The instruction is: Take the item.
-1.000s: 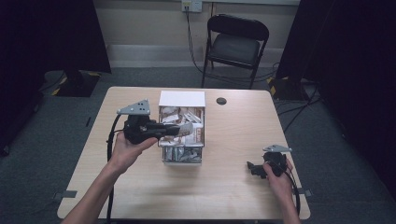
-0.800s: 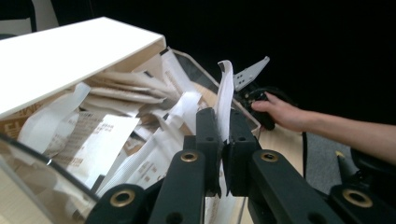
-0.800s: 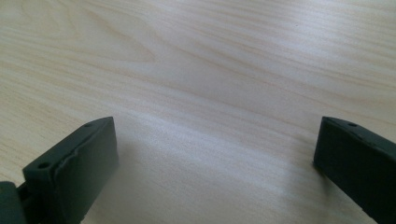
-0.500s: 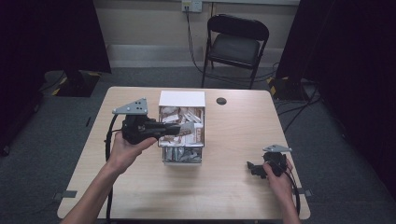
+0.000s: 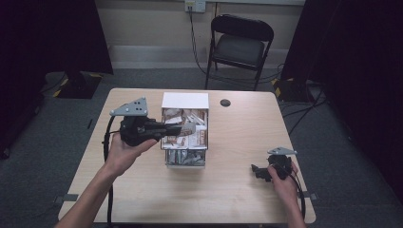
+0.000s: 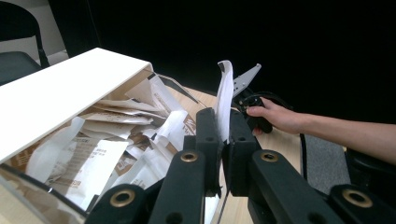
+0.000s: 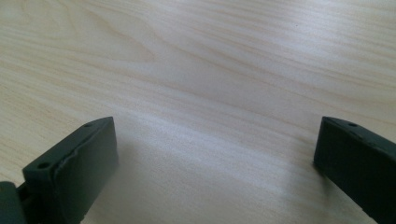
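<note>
Packet (image 6: 224, 100) — a thin white paper sachet — stands upright between the jaws of the left gripper (image 6: 218, 126), pinched near its lower half with its top edge free above them. It is held over the near side of the box (image 5: 185, 100), a white-lidded clear bin in the middle of the table (image 5: 237, 190), which is heaped with more packets (image 6: 100, 154) in white and brown paper.

A thing like this should be very light and limp: it will bend or flap if moved fast, and the paper may crease or tear under a hard squeeze. Its smooth faces could slide out of a shallow bite, so the safest hold is probably flat across both faces, well in from the edge, as here. Whatever is inside looks slight — likely powder or a tea bag, though the print is too small to read.

Over at the table's right near corner, the right gripper (image 5: 262, 172) rests low over the bare wood, its jaws spread wide with nothing between them (image 7: 210, 154). The person's right hand (image 6: 273, 114) holds it well apart from the box.
</note>
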